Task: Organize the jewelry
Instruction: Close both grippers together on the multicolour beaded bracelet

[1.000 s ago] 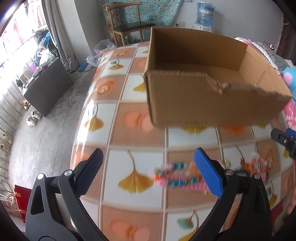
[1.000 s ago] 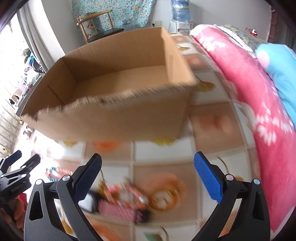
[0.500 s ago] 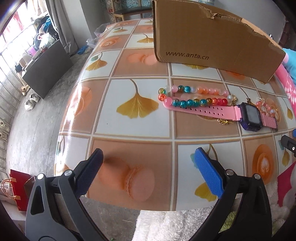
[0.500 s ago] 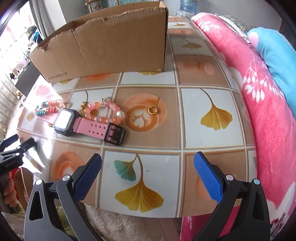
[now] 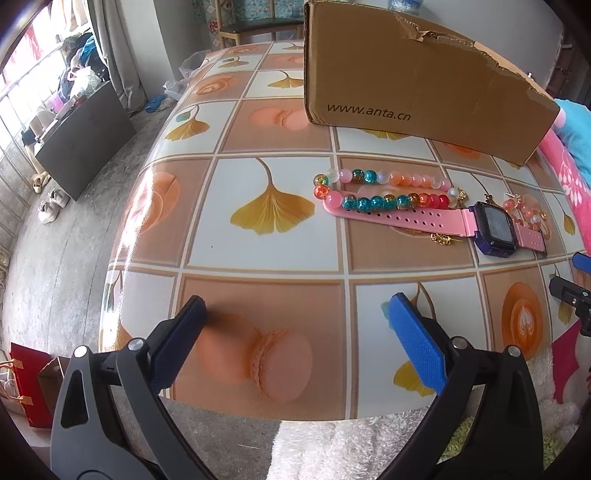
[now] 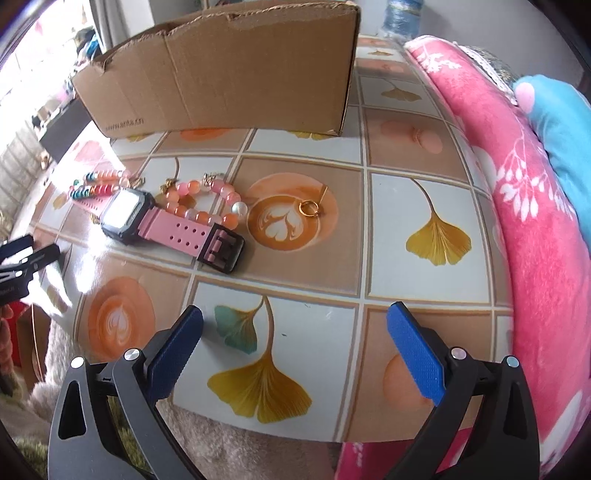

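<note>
Pink watch (image 6: 166,225) flat on tiled table (image 6: 406,277), strap lengthwise left to right, buckle rightward, bead strings (image 5: 380,190) and ring (image 6: 308,208) beside, box (image 6: 229,74) behind, left tongs (image 5: 295,332) and right tongs (image 6: 295,332) wide open (both empty), near edge.

Bright window (image 5: 22,74) light falls on a grey floor (image 5: 55,266); a wooden chair (image 5: 255,26) stands behind.

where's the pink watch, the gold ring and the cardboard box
pink watch (image 6: 127,212): right wrist view, on its screen face.
gold ring (image 6: 308,208): right wrist view, on the band of the ring lying on the table.
cardboard box (image 5: 424,81): left wrist view, on its front wall above the printed web address.
</note>
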Demonstrator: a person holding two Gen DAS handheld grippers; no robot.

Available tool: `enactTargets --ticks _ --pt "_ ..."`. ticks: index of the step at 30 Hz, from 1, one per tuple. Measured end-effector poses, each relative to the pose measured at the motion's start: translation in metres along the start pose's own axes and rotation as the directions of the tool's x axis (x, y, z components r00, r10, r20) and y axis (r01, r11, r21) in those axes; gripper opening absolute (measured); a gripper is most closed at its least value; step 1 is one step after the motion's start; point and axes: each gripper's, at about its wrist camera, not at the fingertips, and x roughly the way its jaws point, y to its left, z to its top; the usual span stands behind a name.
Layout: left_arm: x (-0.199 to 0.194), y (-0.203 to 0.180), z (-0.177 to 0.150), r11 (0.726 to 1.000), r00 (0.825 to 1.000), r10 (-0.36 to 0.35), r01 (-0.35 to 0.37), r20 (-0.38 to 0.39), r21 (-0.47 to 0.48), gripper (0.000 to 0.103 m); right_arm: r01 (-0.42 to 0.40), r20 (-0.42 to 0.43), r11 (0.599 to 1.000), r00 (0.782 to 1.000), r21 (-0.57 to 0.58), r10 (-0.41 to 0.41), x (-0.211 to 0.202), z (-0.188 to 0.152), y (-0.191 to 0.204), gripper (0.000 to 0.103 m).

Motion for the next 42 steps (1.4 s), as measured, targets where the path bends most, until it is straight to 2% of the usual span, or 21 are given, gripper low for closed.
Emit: enactTargets --ticks 1,3,5,8,10,12,17,23,25,27,31,36,42 --pt "0.0 0.0 0.0 1.0 1.0 -0.003 0.003 -0.006 0.005 0.096 -0.014 0.006 1.0 1.0 0.001 0.014 -0.005 0.002 0.0 0.097" --pt "-0.002 0.001 0.004 1.0 1.0 0.014 -0.014 -0.011 0.008 0.096 -0.049 0.07 0.999 0.996 0.007 0.048 -0.021 0.011 0.003 0.097" --pt "-0.008 0.007 0.012 1.0 0.999 -0.015 0.016 0.036 -0.017 0.096 -0.095 0.139 0.995 0.986 0.002 0.094 -0.037 0.021 0.009 0.097" --pt "-0.014 0.012 0.029 0.996 0.992 -0.079 0.083 0.101 -0.035 0.094 -0.203 0.225 0.979 0.953 -0.034 0.205 -0.05 0.04 0.023 0.097" --pt "-0.013 0.012 0.041 0.992 0.984 -0.115 0.121 0.135 -0.035 0.093 -0.277 0.229 0.959 0.932 -0.051 0.281 -0.049 0.05 0.035 0.097" --pt "-0.012 0.01 0.049 0.988 0.978 -0.147 0.152 0.148 -0.026 0.081 -0.345 0.21 0.937 0.913 -0.054 0.349 -0.042 0.064 0.047 0.091" --pt "0.007 0.007 0.065 0.981 0.977 -0.187 0.191 0.098 -0.033 0.05 -0.406 0.172 0.913 0.898 -0.037 0.406 -0.025 0.082 0.07 0.068" --pt "0.023 0.003 0.071 0.982 0.982 -0.186 0.186 0.018 -0.022 0.026 -0.43 0.134 0.902 0.893 -0.033 0.43 -0.011 0.094 0.083 0.05" --pt "0.025 0.001 0.072 0.985 0.985 -0.172 0.172 0.005 -0.009 0.023 -0.431 0.117 0.902 0.894 -0.036 0.432 -0.006 0.096 0.085 0.045" --pt "0.025 -0.001 0.073 0.987 0.987 -0.16 0.16 -0.004 0.002 0.022 -0.436 0.102 0.899 0.894 -0.034 0.437 -0.002 0.097 0.084 0.039" --pt "0.026 -0.004 0.074 0.99 0.99 -0.143 0.143 -0.021 0.012 0.022 -0.45 0.054 0.892 0.89 -0.039 0.452 0.007 0.102 0.092 0.034" --pt "0.024 -0.004 0.073 0.99 0.99 -0.138 0.138 -0.013 0.012 0.019 -0.464 -0.035 0.885 0.885 -0.037 0.463 0.02 0.105 0.106 0.024" --pt "0.023 -0.003 0.071 0.987 0.987 -0.16 0.16 -0.009 0.017 0.016 -0.418 -0.086 0.908 0.906 -0.027 0.415 0.035 0.104 0.12 0.024"
